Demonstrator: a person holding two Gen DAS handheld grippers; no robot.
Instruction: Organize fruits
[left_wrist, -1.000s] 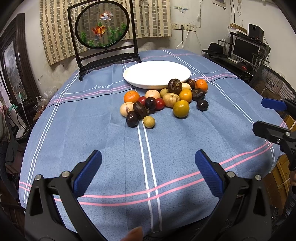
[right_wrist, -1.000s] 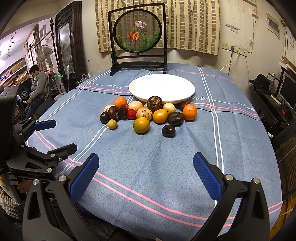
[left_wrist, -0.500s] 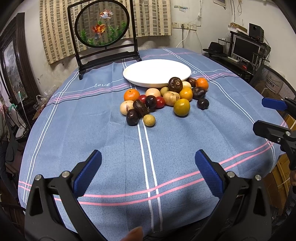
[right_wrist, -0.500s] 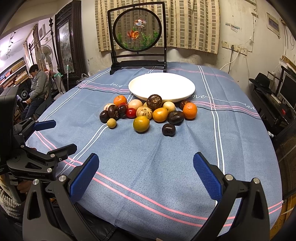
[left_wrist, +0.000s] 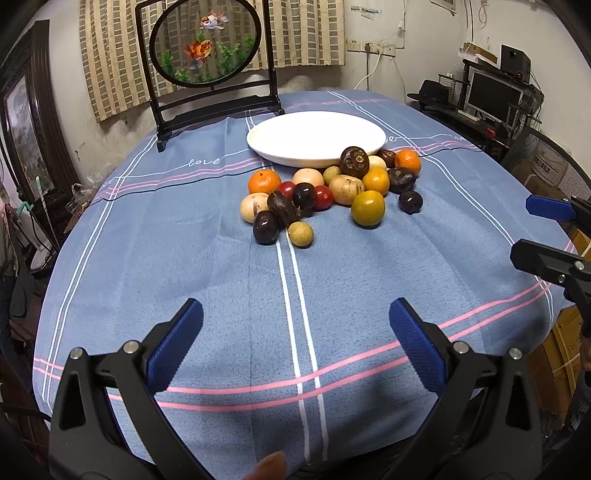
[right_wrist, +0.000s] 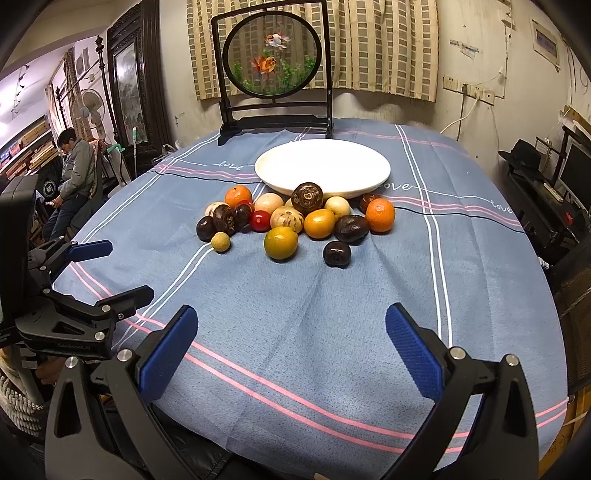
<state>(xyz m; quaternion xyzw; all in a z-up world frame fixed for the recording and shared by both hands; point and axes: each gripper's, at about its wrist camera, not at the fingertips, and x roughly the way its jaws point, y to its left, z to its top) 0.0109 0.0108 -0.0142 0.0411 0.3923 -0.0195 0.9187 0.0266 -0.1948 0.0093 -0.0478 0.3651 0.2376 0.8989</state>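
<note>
White and bare, the round ceramic plate (left_wrist: 314, 138) holds nothing yet, the heap of small mixed fruits (right_wrist: 295, 221) lies on the blue striped tablecloth (left_wrist: 221, 277) just before it, and the left gripper (left_wrist: 295, 343) and right gripper (right_wrist: 291, 350) both gape wide, empty.

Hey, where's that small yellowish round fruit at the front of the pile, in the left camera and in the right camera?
Left wrist: the small yellow fruit sits just left of centre, at the pile's near edge, beside a dark fruit.
Right wrist: it lies left of centre, at the pile's near-left corner.
Shared landmark: the white plate behind the pile.
</note>
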